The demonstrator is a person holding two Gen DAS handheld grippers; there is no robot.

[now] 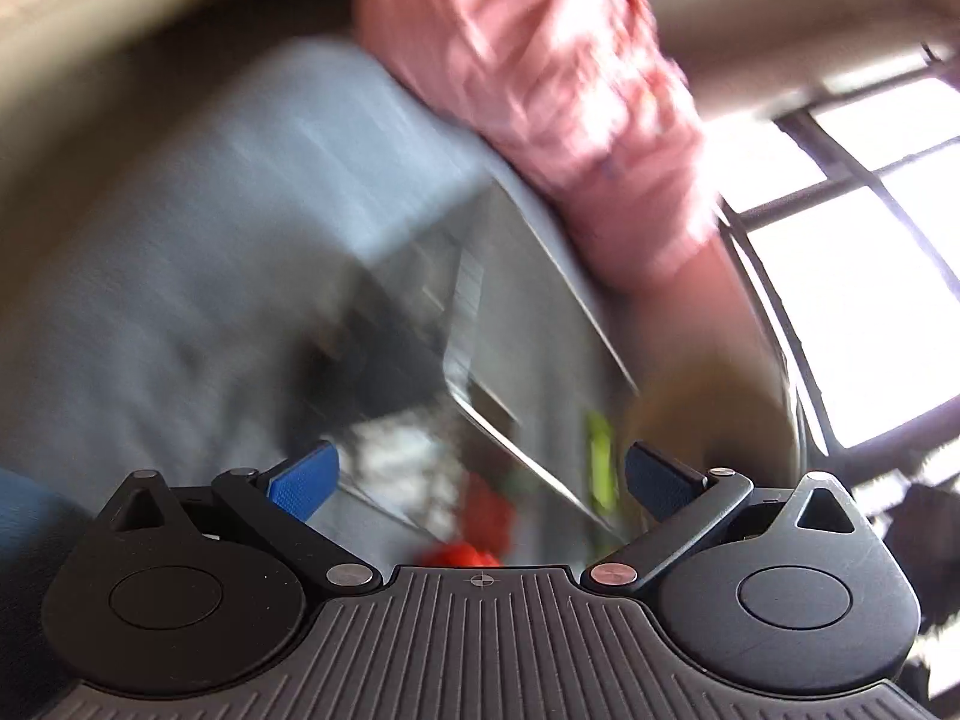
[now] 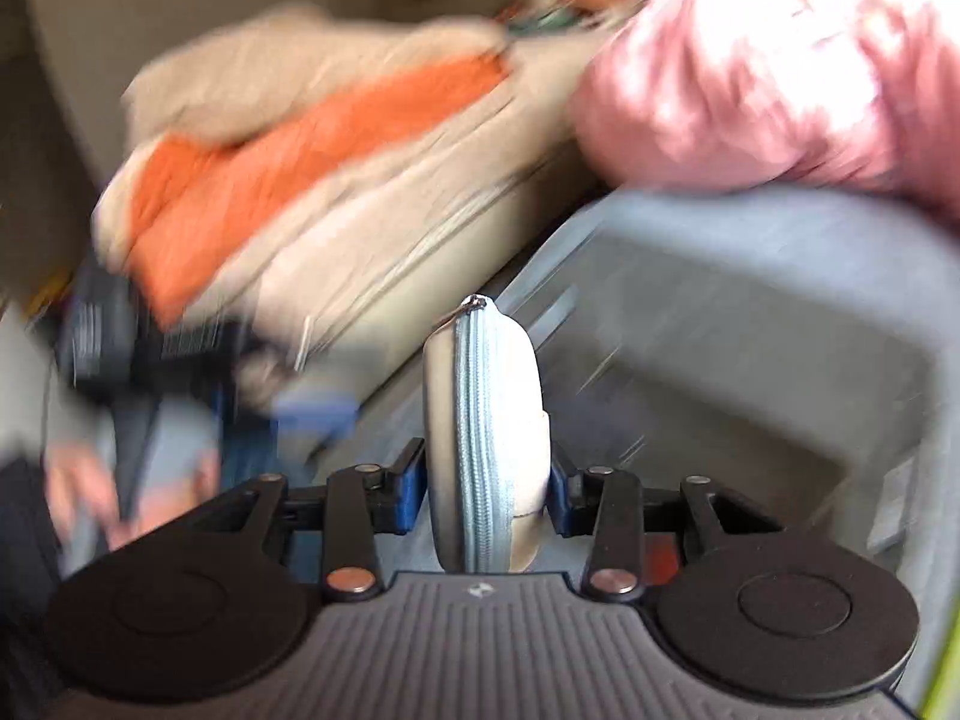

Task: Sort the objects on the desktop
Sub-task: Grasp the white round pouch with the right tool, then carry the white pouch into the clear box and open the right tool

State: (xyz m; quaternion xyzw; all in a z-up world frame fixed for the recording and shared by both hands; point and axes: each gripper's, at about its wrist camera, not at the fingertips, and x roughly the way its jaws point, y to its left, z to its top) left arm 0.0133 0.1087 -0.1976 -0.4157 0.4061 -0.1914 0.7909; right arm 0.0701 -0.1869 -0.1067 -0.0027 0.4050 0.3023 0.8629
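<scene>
My right gripper [image 2: 486, 480] is shut on a small grey zippered case [image 2: 480, 420], held upright on its edge with the pale blue zip facing me. Behind it lies a grey plastic bin [image 2: 750, 324], blurred by motion. My left gripper [image 1: 480, 480] is open and empty, its blue pads [image 1: 303, 483] spread wide. Below it, blurred, are a grey bin [image 1: 210, 210], a red object [image 1: 468, 546] and a yellow-green item [image 1: 600, 462].
A pink-sleeved arm [image 1: 540, 90] crosses the left wrist view, and the sleeve also shows in the right wrist view [image 2: 780, 60]. A beige and orange cushion [image 2: 312, 144] lies at left. A bright window [image 1: 852, 276] is at right. Both views are heavily blurred.
</scene>
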